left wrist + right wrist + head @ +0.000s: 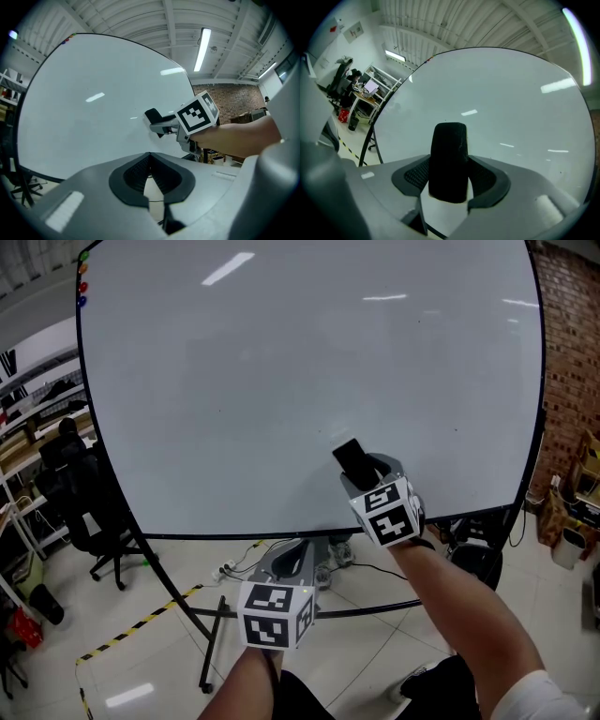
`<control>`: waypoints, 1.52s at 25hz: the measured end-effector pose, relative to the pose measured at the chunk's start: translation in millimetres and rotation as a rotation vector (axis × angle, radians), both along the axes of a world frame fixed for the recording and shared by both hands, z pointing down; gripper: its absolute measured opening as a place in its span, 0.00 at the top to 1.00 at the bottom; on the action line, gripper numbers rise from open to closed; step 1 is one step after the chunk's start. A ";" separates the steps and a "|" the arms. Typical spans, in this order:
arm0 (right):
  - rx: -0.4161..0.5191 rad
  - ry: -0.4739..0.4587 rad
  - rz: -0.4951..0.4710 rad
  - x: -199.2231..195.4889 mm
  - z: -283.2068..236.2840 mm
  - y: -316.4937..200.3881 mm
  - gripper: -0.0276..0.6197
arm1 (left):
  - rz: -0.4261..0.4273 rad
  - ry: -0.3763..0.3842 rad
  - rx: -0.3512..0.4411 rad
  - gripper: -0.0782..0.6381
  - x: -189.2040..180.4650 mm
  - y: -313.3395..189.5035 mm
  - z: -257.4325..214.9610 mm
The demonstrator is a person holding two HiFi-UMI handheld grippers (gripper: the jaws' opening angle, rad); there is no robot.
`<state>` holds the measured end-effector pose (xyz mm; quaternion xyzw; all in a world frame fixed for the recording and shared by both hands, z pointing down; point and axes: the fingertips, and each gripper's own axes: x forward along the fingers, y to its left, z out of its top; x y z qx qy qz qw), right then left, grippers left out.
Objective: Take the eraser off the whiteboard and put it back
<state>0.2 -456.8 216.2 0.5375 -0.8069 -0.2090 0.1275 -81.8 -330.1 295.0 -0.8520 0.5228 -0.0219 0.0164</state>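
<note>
Black and finely grained like felt or foam, the eraser stands upright between the jaws of the right claw, a narrow block with rounded top corners. The right claw is clenched on it: the ribbed dark pads meet its two long sides, and the right gripper view shows no gap between them. From the head view the eraser sits low and right of centre on the whiteboard, its far face against or just off the glossy surface. Which of the two I cannot tell.

The step in hand looks like the lift-off. Erasers of this kind usually cling by a magnet, so the pull is best made straight back from the board, squarely, without twisting. A sideways drag would smear the pad across the sheen. Since the block is soft-faced, the squeeze should be firm enough to stop it pivoting but not so hard that it bulges. For the return, it should come back flat-on so the whole face seats at once.

The left claw hangs lower and nearer the person, its jaws together with nothing in them. The board is smooth, pale and reflective, edged in thin black trim on a dark metal stand.
</note>
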 end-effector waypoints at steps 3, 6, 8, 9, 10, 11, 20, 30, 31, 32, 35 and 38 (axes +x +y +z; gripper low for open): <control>-0.012 -0.052 -0.020 12.6 0.8 13.4 0.59 | 0.001 0.001 0.004 0.87 2.9 1.7 -0.8; -0.024 -0.118 -0.032 30.1 3.0 26.0 0.59 | -0.001 0.008 0.003 0.87 1.9 1.3 -0.5; -0.037 -0.167 -0.047 41.1 3.3 35.6 0.59 | -0.005 0.010 0.003 0.87 0.6 0.8 -0.4; -0.046 -0.188 -0.056 46.3 3.7 41.1 0.59 | -0.006 0.011 0.003 0.87 0.5 1.0 -0.7; -0.056 -0.206 -0.066 51.0 4.1 47.0 0.59 | -0.007 0.012 0.004 0.87 0.4 1.5 -1.2; -0.065 -0.223 -0.077 55.1 4.5 53.2 0.59 | -0.009 0.014 0.005 0.87 0.2 2.1 -1.9; -0.074 -0.313 -0.110 94.0 17.1 103.0 0.59 | -0.022 0.035 0.006 0.87 -6.0 4.9 -5.9; -0.059 -0.356 -0.094 122.1 31.0 136.6 0.59 | -0.006 0.010 0.023 0.87 1.7 12.5 -10.0; -0.059 -0.358 -0.092 122.9 30.2 137.1 0.59 | -0.008 0.009 0.024 0.87 1.3 12.5 -10.7; -0.061 -0.360 -0.091 123.5 29.7 137.5 0.59 | -0.010 0.006 0.025 0.87 0.4 12.3 -11.6; -0.067 -0.361 -0.089 123.6 29.9 138.6 0.59 | -0.018 0.001 0.029 0.87 -4.4 10.9 -14.6; -0.070 -0.364 -0.086 123.2 32.0 139.0 0.59 | -0.026 -0.001 0.032 0.87 -8.3 9.2 -17.0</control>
